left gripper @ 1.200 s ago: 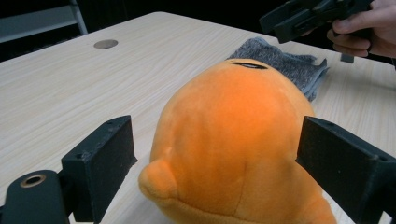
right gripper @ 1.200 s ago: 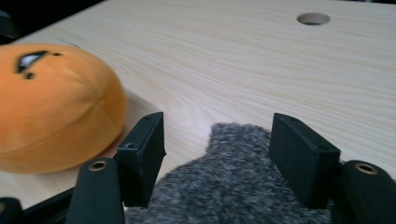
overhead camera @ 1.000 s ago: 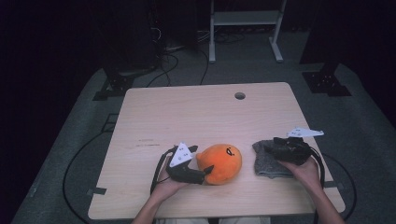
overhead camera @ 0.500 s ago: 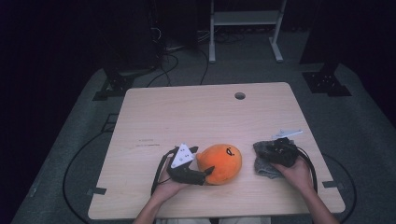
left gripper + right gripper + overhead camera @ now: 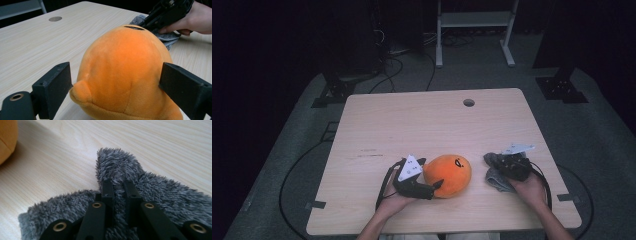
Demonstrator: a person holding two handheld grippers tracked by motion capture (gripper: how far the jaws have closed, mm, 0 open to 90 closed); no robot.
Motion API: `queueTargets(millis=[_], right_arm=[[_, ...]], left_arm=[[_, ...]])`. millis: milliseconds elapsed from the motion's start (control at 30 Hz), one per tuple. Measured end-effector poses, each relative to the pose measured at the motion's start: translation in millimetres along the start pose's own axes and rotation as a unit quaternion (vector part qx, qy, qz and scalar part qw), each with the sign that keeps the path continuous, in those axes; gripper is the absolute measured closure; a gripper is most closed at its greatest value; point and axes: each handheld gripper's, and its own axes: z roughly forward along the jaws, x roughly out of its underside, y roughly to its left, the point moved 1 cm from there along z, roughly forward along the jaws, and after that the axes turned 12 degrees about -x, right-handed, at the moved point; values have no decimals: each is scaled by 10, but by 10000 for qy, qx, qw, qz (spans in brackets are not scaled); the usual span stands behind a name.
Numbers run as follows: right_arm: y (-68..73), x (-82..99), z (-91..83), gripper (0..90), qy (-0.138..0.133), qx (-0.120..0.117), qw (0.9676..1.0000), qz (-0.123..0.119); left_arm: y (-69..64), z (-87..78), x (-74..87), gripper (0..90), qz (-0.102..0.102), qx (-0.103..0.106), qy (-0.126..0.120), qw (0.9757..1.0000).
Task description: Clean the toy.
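My right gripper (image 5: 117, 187) has just closed its jaws on the grey fuzzy cloth (image 5: 160, 195) near the table's front right corner; left gripper (image 5: 115, 82) straddles the orange plush (image 5: 125, 72), apparently unclamped. Next, lift gently.

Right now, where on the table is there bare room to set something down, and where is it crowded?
The table is bare across its far half, from the round hole down toward the orange plush toy, and along the left edge. The near middle is crowded: the left gripper around the toy, the right gripper pinching the grey fuzzy cloth.
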Motion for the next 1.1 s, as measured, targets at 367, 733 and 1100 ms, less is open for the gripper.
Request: queueTargets(millis=[367,733,1100], right_arm=[[415,-193,-498,813,-1259,-1262,9826,-520],[1104,-395,-188,814,-1162,-1662,9649,-1666],[870,-255,-235,813,-1215,-1368,9747,-1286]], left_arm=[[-200,28,23,351,711,-89,-154,9973],[-34,128,76,414,70,-122,100,9999],[64,181,104,414,-189,-114,166,9996]])
